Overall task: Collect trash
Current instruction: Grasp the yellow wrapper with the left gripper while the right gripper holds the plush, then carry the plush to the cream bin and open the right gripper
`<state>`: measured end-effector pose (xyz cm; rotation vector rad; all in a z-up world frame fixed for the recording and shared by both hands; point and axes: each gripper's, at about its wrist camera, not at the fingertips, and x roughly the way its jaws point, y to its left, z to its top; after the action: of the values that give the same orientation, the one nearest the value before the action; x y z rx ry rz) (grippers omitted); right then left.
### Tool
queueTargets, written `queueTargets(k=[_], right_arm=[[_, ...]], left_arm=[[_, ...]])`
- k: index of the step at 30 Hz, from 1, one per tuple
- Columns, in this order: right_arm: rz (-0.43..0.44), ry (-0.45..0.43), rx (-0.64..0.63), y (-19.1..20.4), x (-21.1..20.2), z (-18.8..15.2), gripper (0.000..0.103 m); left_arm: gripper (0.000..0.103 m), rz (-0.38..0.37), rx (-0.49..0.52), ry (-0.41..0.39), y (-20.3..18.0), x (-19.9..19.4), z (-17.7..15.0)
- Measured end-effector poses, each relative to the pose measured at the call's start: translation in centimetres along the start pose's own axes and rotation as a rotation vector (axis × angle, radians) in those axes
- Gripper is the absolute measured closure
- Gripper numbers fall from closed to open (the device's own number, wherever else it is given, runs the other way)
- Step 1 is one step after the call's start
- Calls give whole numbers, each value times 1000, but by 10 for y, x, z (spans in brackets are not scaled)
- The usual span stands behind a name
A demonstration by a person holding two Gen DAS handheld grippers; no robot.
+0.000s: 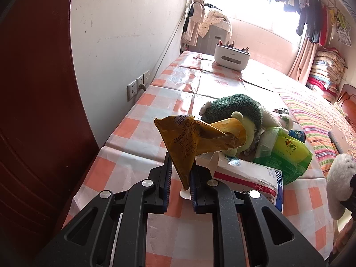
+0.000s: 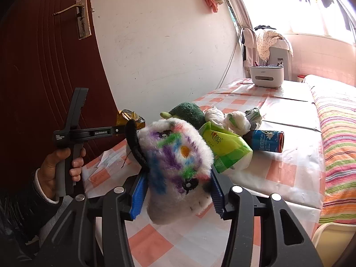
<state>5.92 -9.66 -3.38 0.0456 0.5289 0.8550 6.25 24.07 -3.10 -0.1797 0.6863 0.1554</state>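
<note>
Left fingers [image 1: 180, 174]: pressed on one crumpled yellow plastic cracker wrapper [image 1: 191, 142], pinched at its lower corner so it hangs clear of the checked orange-and-white surface [image 1: 133, 115]; trash in hand, I judge.
Right fingers [image 2: 178, 191]: clamped around one white fluffy plush toy with purple, blue and green patches [image 2: 175, 166], probably to clear it off the pile.
Left on surface: one green plush toy [image 1: 235, 109], one green tissue pack [image 1: 289, 153], one blue can [image 2: 265, 140] on its side, one white-and-red flat packet [image 1: 249, 175].
</note>
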Motion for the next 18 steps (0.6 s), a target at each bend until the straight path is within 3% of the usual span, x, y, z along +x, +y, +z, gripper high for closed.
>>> queueTargets(k=[18], right_arm=[[-188,-52,37,-28,-40,-11,55]], left_arm=[[89,-196,135,-24,-115,-31,-10]])
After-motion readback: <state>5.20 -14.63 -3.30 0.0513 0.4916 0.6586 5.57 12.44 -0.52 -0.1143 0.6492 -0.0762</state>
